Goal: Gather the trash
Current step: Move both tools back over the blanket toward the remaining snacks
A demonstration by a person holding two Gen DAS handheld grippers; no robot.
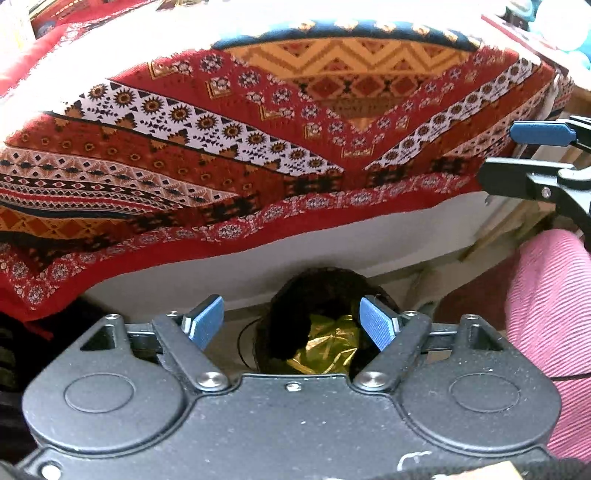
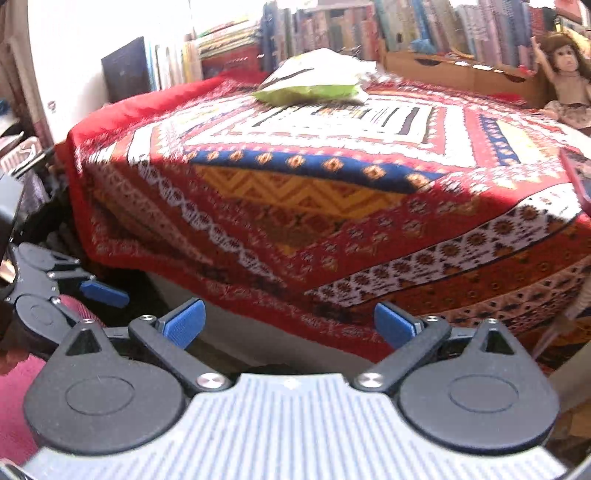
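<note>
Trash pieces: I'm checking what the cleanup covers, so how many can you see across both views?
2. A crumpled gold wrapper lies inside the dark bin below the table; a green-and-white bag lies on the patterned tablecloth at the far side. More may be hidden in the bin.

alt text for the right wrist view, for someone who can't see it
The right gripper, jaws open and empty, faces a table draped in a red patterned cloth. A green and white bag lies on the cloth's far side, before a row of books. A doll sits at the right, and the left gripper shows at the left edge.
</note>
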